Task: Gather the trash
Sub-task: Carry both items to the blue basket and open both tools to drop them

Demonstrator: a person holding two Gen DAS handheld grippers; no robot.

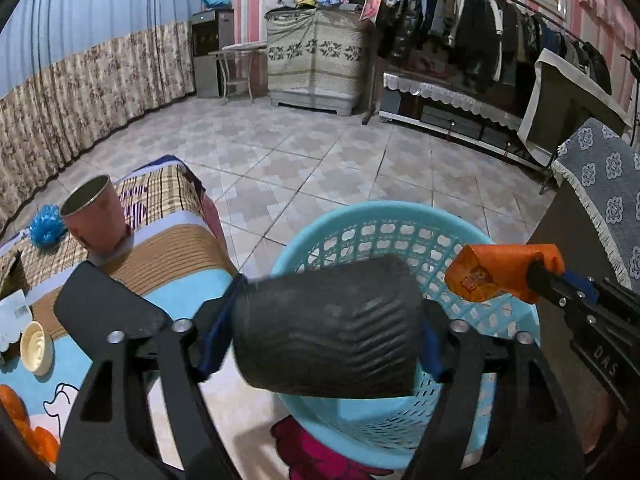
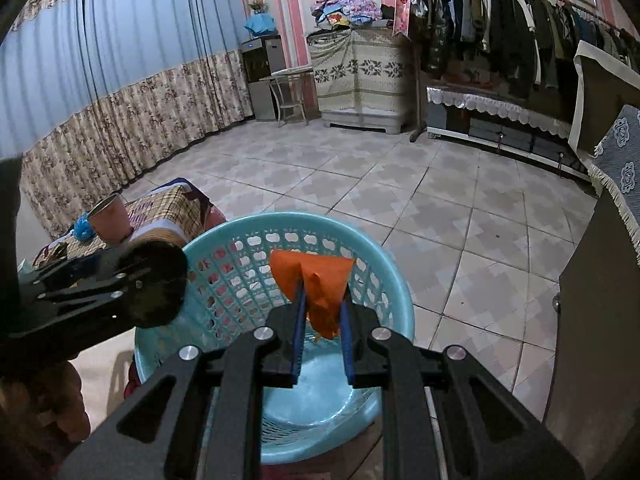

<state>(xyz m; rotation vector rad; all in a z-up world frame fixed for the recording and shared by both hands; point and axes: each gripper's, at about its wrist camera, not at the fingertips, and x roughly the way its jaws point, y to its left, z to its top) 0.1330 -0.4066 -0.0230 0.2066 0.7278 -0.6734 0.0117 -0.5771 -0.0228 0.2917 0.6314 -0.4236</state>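
Above the blue basket (image 2: 394, 280), left claw (image 1: 326, 326) clamped on a black cup (image 1: 326, 324), right claw (image 2: 322, 300) pinching an orange wrapper (image 2: 316, 284) beside it.

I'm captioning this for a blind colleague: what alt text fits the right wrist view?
The right hand-held gripper holds a crumpled orange wrapper over an empty blue plastic basket on a tiled floor. At left, the left hand-held gripper holds a dark cylinder over the basket's rim.
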